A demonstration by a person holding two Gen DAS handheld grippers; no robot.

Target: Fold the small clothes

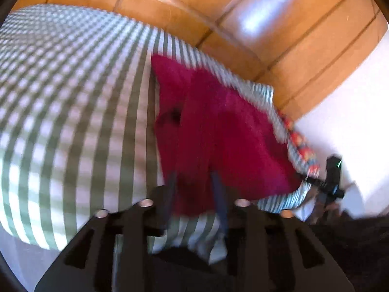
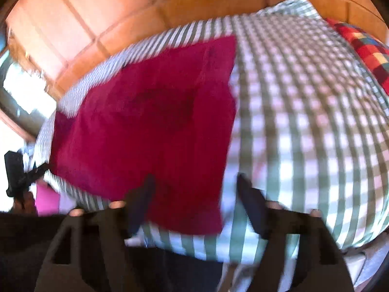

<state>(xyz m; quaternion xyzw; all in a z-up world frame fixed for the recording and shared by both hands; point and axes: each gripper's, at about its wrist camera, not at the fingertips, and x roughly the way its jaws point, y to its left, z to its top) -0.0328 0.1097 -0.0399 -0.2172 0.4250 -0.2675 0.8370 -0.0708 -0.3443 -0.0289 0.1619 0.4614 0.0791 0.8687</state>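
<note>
Right gripper [image 2: 194, 189] jaws parted — red garment [image 2: 150, 126] between

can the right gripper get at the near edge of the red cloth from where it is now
Probably yes. The right gripper has its jaws apart right over the near edge of the red cloth, which lies flat on the checked cover, and nothing sits between them.

A bed covered in a green-and-white checked sheet [image 1: 60, 102] fills the foreground, striped along its edge. Terracotta floor tiles [image 1: 304, 60] spread from 12 to 2 o'clock, with bright glare on them. A multicoloured checked pillow [image 2: 364, 48] lies at 2 o'clock in the right view
</note>
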